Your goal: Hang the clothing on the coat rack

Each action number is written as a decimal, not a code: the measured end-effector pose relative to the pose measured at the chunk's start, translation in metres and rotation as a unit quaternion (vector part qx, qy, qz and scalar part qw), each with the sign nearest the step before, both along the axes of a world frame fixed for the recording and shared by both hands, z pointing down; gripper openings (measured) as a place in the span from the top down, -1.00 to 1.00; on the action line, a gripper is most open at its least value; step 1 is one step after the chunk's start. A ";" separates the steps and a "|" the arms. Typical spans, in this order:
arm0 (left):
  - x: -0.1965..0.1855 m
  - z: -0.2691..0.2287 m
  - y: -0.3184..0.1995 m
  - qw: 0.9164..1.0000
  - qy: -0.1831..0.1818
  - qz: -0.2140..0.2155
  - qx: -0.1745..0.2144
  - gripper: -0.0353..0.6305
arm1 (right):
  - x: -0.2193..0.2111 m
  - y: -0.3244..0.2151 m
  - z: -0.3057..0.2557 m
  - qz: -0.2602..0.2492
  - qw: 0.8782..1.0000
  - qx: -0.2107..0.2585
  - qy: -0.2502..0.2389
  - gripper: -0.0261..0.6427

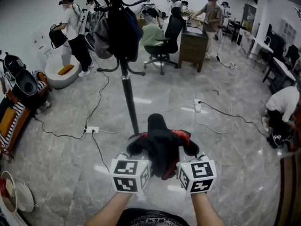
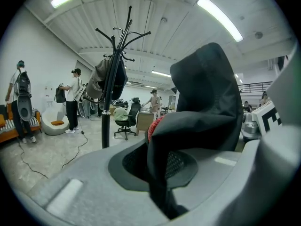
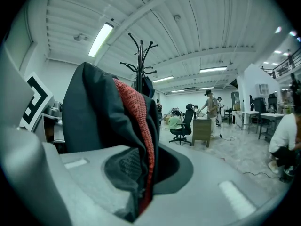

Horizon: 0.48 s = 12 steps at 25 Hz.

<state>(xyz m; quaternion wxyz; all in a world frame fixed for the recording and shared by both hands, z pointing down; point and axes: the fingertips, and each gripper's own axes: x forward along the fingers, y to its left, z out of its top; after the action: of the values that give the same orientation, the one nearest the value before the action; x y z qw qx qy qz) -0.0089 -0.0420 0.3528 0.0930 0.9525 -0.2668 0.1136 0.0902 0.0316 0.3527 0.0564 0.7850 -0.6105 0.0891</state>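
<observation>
- Head view: the garment (image 1: 160,145) is covering the jaw tips of the left gripper (image 1: 136,147) and the right gripper (image 1: 188,147), so their grip is not showing here.
- The rack (image 1: 128,93) is standing on the floor (image 1: 225,140). Its foot is hiding behind the garment, and the picture's top edge is cutting off its hooks.
- Dark clothes (image 1: 120,32) are already hanging on the rack.
- The garment is hanging bunched between both grippers, above the floor and just on the near side of the rack's pole. It is looking black, with red peeking out at its sides.
- Left gripper view: the jaws are pinching a black fold of the garment (image 2: 202,107), which is rising in a hump and blocking the right half of the room. A red mesh patch is showing at its left edge. The rack (image 2: 109,93) is standing well apart, to the left.
- Right gripper view: the jaws are pinching the garment (image 3: 113,126) too. A red mesh strip is running down its black fold, and the fold is hiding the lower part of the rack (image 3: 140,65).
</observation>
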 end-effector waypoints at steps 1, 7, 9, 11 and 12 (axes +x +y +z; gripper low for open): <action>0.002 -0.001 -0.007 1.000 0.001 0.003 0.000 0.81 | 0.002 -0.006 -0.001 0.002 1.000 0.000 0.002 0.86; 0.011 -0.007 -0.046 1.000 0.003 0.019 0.001 0.81 | 0.010 -0.043 -0.008 0.019 1.000 -0.003 0.009 0.86; 0.013 -0.008 -0.060 1.000 0.003 0.024 -0.001 0.81 | 0.010 -0.056 -0.008 0.023 1.000 -0.005 0.009 0.86; 0.014 -0.007 -0.073 1.000 0.004 0.028 -0.002 0.81 | 0.011 -0.068 -0.007 0.026 1.000 -0.007 0.009 0.86; 0.015 -0.006 -0.078 1.000 0.005 0.030 -0.002 0.81 | 0.012 -0.074 -0.006 0.028 1.000 -0.008 0.010 0.86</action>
<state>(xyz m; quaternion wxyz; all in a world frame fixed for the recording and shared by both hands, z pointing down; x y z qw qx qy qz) 0.0063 -0.1203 0.3467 0.0927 0.9604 -0.2375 0.1125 0.1019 -0.0419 0.3467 0.0658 0.8021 -0.5871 0.0876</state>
